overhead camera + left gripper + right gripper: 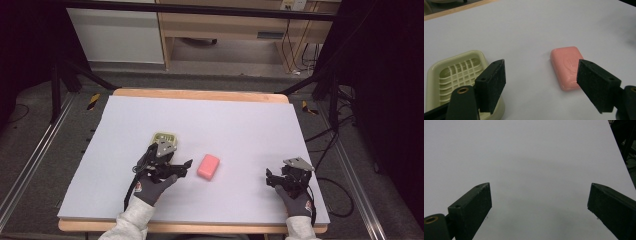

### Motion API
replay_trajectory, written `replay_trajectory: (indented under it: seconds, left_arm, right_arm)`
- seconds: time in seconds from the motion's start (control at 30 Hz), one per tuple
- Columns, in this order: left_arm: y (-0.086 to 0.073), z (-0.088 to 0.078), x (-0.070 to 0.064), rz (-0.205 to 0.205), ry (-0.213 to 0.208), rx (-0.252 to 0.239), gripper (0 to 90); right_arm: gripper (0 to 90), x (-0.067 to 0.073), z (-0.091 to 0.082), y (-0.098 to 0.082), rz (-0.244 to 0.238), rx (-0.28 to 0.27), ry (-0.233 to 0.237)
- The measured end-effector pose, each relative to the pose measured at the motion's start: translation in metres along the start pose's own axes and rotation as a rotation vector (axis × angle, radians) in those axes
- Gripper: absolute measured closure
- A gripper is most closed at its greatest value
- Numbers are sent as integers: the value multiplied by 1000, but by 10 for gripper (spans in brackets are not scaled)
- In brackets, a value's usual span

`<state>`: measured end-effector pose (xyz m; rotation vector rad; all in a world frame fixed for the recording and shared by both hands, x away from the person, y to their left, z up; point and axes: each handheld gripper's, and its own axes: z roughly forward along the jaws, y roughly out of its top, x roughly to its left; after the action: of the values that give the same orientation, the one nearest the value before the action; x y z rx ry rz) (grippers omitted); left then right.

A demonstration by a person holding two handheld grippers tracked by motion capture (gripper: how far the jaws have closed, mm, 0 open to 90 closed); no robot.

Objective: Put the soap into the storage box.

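Soap [208,166] lies on the table [240,125] beside a dish [456,75]. Left gripper [541,82] gapes wide near the soap, apparently holding nothing. Right gripper [539,207] gapes wide, empty.

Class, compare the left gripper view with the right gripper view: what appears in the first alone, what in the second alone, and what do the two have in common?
In the left gripper view alone: a pink soap bar lying flat on the table, and a pale cream soap dish with a slatted grid, partly behind one jaw. The two lie apart.

In the right gripper view alone: the table's far right edge, with dark floor and a stand leg beyond it.

Shared: the white table top and, in each, a pair of black jaws spread wide with nothing between them.
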<state>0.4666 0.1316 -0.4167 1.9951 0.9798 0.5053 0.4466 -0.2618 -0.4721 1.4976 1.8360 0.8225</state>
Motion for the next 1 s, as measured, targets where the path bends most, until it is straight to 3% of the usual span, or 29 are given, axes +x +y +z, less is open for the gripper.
replay_trajectory:
  seconds: [0.5, 1.0]
  left_arm:
    - [8, 14, -11, 36, -11, 22, 217]
    - [11, 29, -20, 41, -22, 31, 207]
  right_arm:
    - [57, 0, 0, 0, 1, -1, -1]
    - [57, 1, -2, 1, 10, -3, 7]
